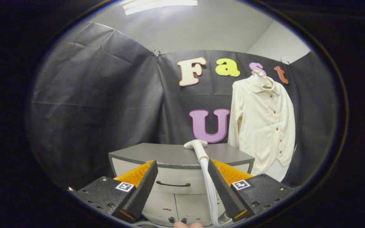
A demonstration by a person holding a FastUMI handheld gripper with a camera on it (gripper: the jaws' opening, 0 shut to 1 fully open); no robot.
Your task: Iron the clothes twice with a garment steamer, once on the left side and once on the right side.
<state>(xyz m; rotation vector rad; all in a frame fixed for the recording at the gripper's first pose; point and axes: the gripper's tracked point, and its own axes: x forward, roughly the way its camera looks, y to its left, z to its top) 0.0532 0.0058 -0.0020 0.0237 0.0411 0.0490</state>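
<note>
Grey cabinet [169, 155] against black cloth wall, one steamer [196, 146] lying on top, one cream shirt [263, 123] hanging right of cabinet, gripper [182, 180] fingers apart before it.

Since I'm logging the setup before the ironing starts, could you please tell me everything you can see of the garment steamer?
The garment steamer shows as a pale, off-white head of smooth plastic look, a flat nozzle on a short neck. It rests on the grey cabinet top, near its front edge. A whitish ribbed hose hangs from it down the cabinet front, close beside the right finger of the open gripper, which holds nothing. The cream shirt hangs beyond, apart from it.
</note>
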